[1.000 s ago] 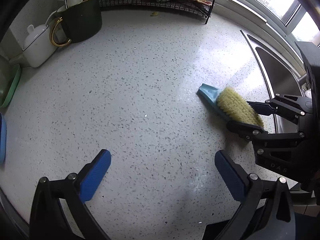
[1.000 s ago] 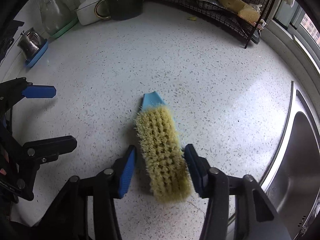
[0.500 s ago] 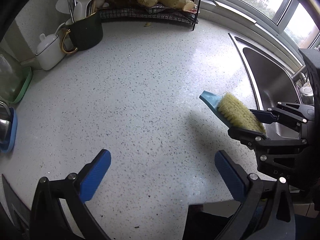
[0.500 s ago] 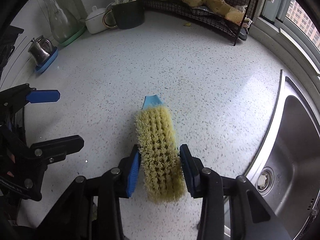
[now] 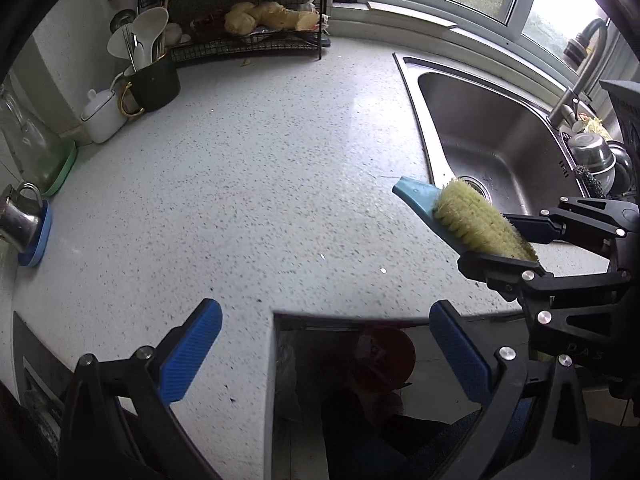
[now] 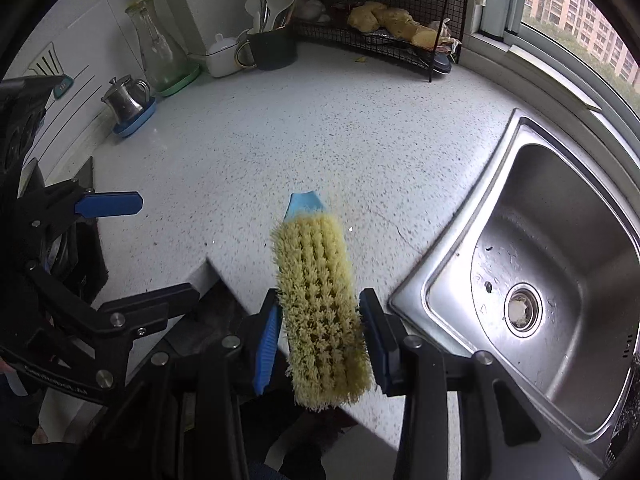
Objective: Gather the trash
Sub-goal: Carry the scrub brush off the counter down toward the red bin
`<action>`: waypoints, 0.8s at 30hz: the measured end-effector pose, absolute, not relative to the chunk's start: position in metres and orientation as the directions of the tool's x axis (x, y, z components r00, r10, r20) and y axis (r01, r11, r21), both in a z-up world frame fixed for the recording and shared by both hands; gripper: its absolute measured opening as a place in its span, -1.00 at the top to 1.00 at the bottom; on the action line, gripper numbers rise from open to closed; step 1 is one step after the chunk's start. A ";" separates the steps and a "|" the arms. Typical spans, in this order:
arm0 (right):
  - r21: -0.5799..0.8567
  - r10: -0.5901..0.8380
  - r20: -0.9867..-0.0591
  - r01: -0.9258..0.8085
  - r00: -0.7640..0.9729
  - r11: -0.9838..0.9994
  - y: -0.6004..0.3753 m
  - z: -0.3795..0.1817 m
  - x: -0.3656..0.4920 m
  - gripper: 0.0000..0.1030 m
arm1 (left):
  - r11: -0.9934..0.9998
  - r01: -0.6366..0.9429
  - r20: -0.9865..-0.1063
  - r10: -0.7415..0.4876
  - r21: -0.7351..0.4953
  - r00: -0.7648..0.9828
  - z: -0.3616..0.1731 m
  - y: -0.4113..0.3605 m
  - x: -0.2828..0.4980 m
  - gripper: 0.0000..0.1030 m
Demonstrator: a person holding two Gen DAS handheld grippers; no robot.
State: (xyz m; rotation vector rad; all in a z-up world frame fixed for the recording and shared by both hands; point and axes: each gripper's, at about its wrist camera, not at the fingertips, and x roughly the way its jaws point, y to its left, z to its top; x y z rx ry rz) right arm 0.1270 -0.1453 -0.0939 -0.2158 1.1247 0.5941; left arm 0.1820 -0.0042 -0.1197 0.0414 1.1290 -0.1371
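The right claw (image 6: 320, 336) is clamped on a scrubbing brush (image 6: 320, 304), its blue pads pressed against both sides of the yellow bristles, the brush's blue tip pointing away above the edge of the speckled white counter (image 6: 320, 128). The left claw (image 5: 324, 356) stands wide apart with nothing between its pads, poised over a notch in the counter's near edge, where a dim space below shows a reddish round object (image 5: 384, 356) too dark to identify. In the left view the brush (image 5: 464, 220) is held clear of the counter, just beside the steel sink (image 5: 480, 128). The sink (image 6: 560, 280) lies right of the brush, specks of debris around its drain (image 6: 522, 308). Further back, along the wall, stand a small steel pot on a blue tray (image 6: 134, 120), a glass carafe (image 6: 158, 52), a white lidded jar (image 6: 222, 54) and a dark mug (image 6: 272, 50) holding ladles. At the far corner a black wire rack (image 6: 392, 12) holds yellowish lumps, a small yellow scrap (image 6: 361, 59) lying on the counter before it.
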 end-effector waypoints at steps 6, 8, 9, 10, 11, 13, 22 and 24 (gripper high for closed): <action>0.147 0.353 -0.887 -0.544 0.298 0.826 -0.182 -0.097 0.100 0.29 | 0.990 0.141 -0.894 -0.072 -0.010 0.442 -0.111 -0.038 0.137 -1.00; 0.151 0.357 -0.887 -0.548 0.293 0.823 -0.189 -0.098 0.091 0.29 | 0.990 0.141 -0.895 -0.065 -0.003 0.440 -0.113 -0.048 0.121 -1.00; 0.152 0.358 -0.888 -0.551 0.289 0.821 -0.193 -0.099 0.084 0.29 | 0.990 0.141 -0.896 -0.066 -0.004 0.439 -0.114 -0.052 0.113 -1.00; 0.151 0.357 -0.889 -0.553 0.286 0.819 -0.194 -0.101 0.081 0.29 | 0.990 0.144 -0.898 -0.071 -0.009 0.435 -0.116 -0.056 0.105 -1.00; 0.149 0.353 -0.892 -0.555 0.282 0.819 -0.196 -0.104 0.076 0.29 | 0.989 0.146 -0.901 -0.076 -0.014 0.428 -0.119 -0.060 0.097 -1.00; 0.154 0.345 -0.900 -0.547 0.266 0.823 -0.202 -0.110 0.064 0.29 | 0.988 0.150 -0.909 -0.079 -0.019 0.408 -0.127 -0.067 0.086 -1.00; 0.168 0.321 -0.923 -0.528 0.211 0.832 -0.207 -0.132 0.038 0.29 | 0.984 0.174 -0.941 -0.086 -0.029 0.329 -0.157 -0.083 0.054 -1.00; 0.173 0.311 -0.929 -0.512 0.199 0.841 -0.207 -0.137 0.038 0.29 | 0.983 0.178 -0.947 -0.094 -0.040 0.307 -0.166 -0.085 0.052 -1.00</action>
